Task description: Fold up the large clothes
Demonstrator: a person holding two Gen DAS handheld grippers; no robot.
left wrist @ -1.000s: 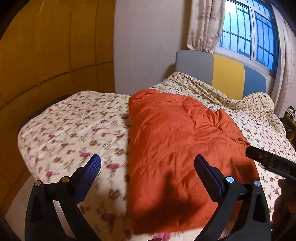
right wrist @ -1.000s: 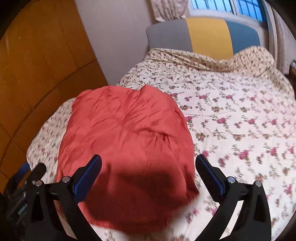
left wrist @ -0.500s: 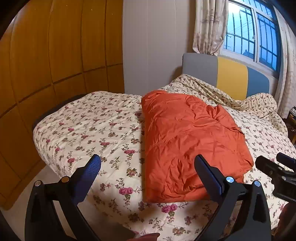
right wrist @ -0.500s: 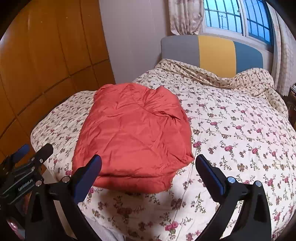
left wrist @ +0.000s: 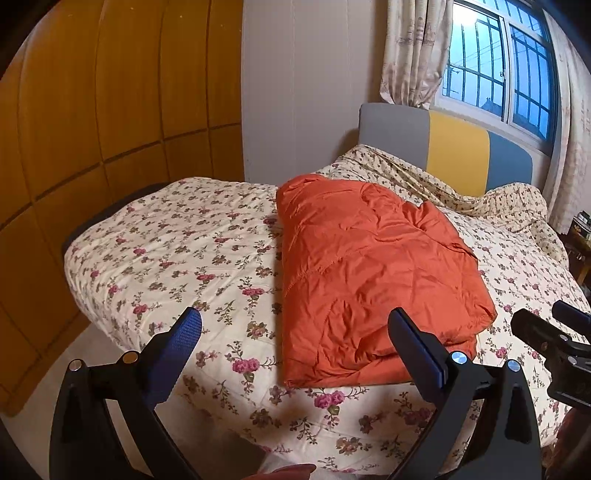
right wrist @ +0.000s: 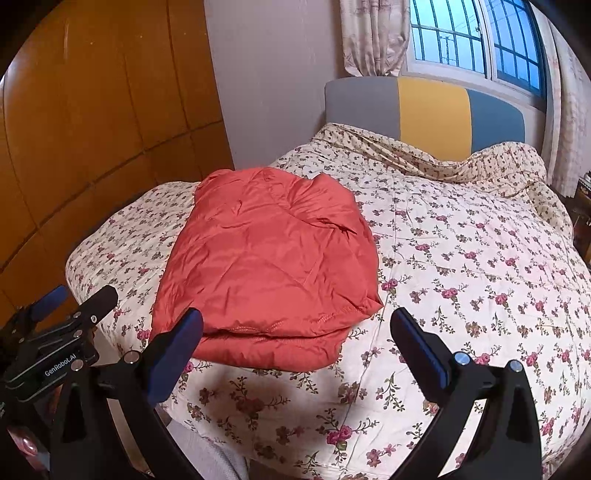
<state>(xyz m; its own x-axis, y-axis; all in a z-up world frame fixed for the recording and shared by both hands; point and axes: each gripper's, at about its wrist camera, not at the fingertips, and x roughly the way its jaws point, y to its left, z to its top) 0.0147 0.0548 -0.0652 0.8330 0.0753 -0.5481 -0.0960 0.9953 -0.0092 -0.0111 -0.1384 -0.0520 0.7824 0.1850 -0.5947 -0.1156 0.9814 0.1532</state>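
- Here, left wrist view: the left gripper [left wrist: 294,334] shows two black, angular arms tipped with blue, finely ribbed pads; its jaws stand wide apart and hold nothing.
- Beyond and between them lies the orange garment [left wrist: 369,273], folded into a thick, roughly rectangular bundle of smooth, slightly glossy, crinkled fabric with a stitched seam running across its upper layer.
- The bundle rests flat on the bed [left wrist: 177,251], near the foot edge, and is clear of both pads; the right-hand pad overlaps its near corner in the picture only.
- The bed carries a cream quilted cover printed with small pink flowers; the far end is rumpled against a padded headboard [left wrist: 447,147] in grey, yellow and blue panels.
- The right gripper [left wrist: 550,332] enters at the right edge as black metal parts; its opening cannot be judged from this view.
- Right wrist view: the right gripper [right wrist: 295,332] has the same black arms and blue pads, jaws wide apart and empty.
- The orange garment [right wrist: 269,258] lies ahead and to the left of centre, its layered, stitched hem facing the camera; the left-hand pad stands in front of its near left corner, apart from it.
- The left gripper [right wrist: 70,310] appears at the lower left, beside the bed's corner, black with a blue pad and a printed label.
- Wooden panelled doors [right wrist: 92,122] fill the left; a barred window [right wrist: 476,37] with a pale patterned curtain [right wrist: 369,33] sits above the headboard.
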